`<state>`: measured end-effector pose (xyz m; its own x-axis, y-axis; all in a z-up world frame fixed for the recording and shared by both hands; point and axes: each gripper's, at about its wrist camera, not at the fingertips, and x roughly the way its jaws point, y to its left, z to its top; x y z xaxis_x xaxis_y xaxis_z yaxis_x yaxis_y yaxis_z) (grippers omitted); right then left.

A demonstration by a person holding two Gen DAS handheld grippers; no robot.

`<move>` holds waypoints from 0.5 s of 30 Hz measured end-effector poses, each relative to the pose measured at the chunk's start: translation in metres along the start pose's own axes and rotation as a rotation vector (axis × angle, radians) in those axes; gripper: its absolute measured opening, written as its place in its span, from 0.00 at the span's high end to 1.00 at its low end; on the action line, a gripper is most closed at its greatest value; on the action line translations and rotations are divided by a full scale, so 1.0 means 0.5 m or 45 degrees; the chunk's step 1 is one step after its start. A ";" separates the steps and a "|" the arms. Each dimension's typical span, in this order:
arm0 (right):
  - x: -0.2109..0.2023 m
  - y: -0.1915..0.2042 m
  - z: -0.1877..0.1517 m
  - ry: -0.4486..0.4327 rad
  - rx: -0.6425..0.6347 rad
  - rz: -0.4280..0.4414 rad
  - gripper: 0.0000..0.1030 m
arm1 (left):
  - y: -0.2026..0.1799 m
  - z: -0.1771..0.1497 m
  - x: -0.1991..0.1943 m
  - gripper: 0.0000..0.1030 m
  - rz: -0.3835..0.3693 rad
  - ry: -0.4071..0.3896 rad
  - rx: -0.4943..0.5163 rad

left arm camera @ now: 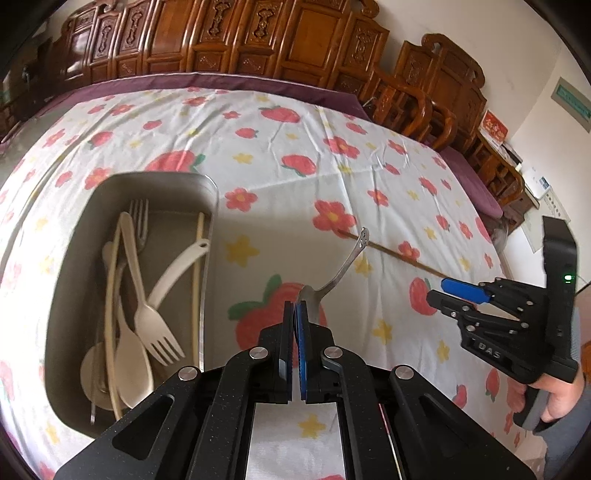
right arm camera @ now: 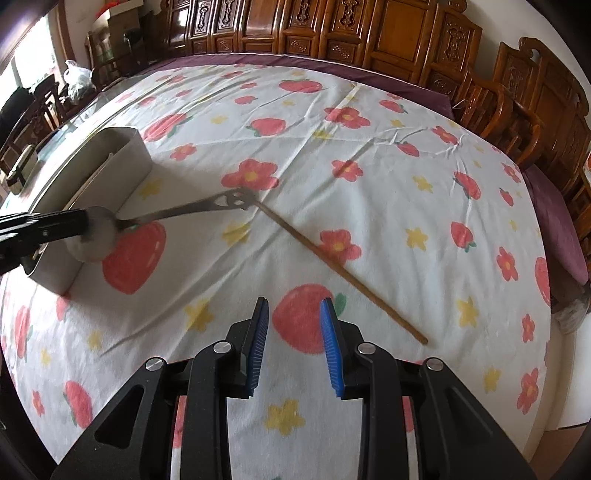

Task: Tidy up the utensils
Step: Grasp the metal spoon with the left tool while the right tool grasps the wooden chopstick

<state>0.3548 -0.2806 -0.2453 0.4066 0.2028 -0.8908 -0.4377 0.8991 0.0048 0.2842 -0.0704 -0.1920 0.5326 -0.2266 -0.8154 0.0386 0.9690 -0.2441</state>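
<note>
My left gripper is shut on the bowl of a metal spoon, held above the cloth just right of the beige utensil tray; the handle points away. In the right wrist view the spoon and left gripper sit beside the tray. The tray holds several cream forks, spoons and chopsticks. A wooden chopstick lies on the cloth ahead of my open, empty right gripper, which also shows in the left wrist view.
The table carries a white cloth with strawberries and flowers. Carved wooden chairs and a wooden screen line the far edge. A purple undercloth shows at the right edge.
</note>
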 end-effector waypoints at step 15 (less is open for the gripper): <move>0.076 -0.029 0.081 0.045 -0.004 -0.008 0.55 | 0.057 0.063 -0.064 0.99 0.059 -0.118 0.015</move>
<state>0.4090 -0.2700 -0.2609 0.3811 0.1832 -0.9062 -0.4378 0.8991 -0.0023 0.2947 -0.0325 -0.1562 0.6097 -0.1723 -0.7737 0.0221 0.9794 -0.2006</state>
